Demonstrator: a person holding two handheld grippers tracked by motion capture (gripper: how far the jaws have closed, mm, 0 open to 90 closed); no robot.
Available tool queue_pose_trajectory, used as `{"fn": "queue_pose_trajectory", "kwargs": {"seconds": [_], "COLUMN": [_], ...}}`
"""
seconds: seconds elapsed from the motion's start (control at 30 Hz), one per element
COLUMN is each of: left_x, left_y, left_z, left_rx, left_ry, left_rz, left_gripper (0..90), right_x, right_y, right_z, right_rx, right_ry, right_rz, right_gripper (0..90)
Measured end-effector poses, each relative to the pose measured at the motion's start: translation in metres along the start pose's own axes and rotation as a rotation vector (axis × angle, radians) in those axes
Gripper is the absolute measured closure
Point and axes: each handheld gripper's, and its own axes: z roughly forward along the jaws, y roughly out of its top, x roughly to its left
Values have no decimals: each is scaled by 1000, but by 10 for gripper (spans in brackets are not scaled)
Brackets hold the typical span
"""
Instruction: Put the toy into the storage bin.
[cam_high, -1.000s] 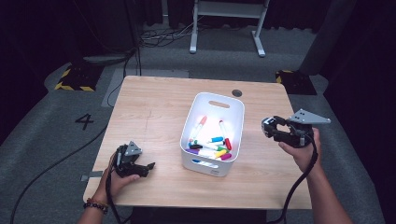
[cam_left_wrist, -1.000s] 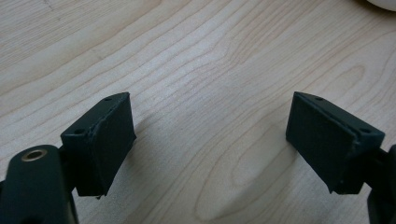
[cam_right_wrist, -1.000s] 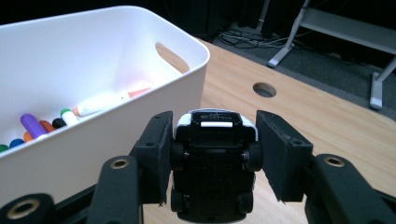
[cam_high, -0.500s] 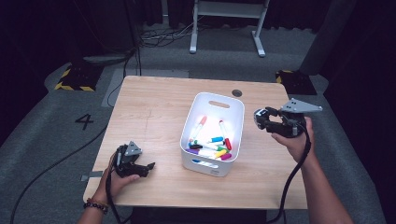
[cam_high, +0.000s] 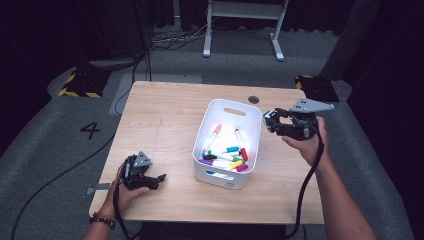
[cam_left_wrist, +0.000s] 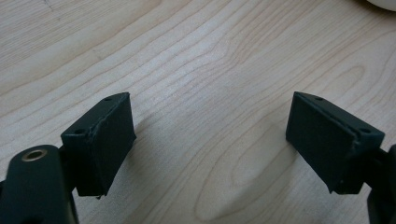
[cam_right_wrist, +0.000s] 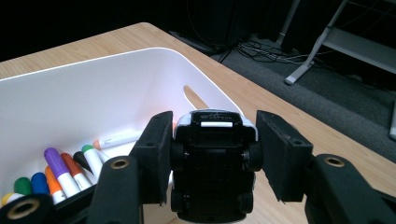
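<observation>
A small black toy car (cam_right_wrist: 212, 163) is gripped underside-up between the jaws of the right gripper (cam_high: 280, 121), held just right of the white bin (cam_high: 252, 150) of markers (cam_high: 225, 156). The left gripper (cam_high: 150, 181) is rested open, empty, far left.

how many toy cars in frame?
1. A black toy car, underside toward the camera, sits clamped in the right hand-held gripper beside the rim of the white bin of markers. Another under the markers can't be ruled out.
</observation>
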Motion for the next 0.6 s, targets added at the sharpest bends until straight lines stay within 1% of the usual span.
{"fn": "queue_pose_trajectory", "kwargs": {"seconds": [0.23,0.27,0.4,0.43,0.47,0.5,0.6], "left_x": [0,0,0,0,0,0,0], "left_y": [0,0,0,0,0,0,0], "left_z": [0,0,0,0,0,0,0], "left_rx": [1,1,2,1,1,1,1], "left_ry": [1,1,1,1,1,1,1], "left_rz": [2,2,2,2,2,2,2], "left_gripper": [156,156,156,156,156,156,156], "right_x": [8,9,14,15,17,19,23], "right_y": [11,12,16,17,18,19,22], "right_z": [7,9,16,16,18,19,23], "right_rx": [-6,-5,-5,-1,-5,0,-4], "right_ry": [22,25,41,48,51,50,69], "right_rz": [-23,-17,-32,-28,-37,-35,-43], "right_gripper": [489,489,489,489,489,489,489]}}
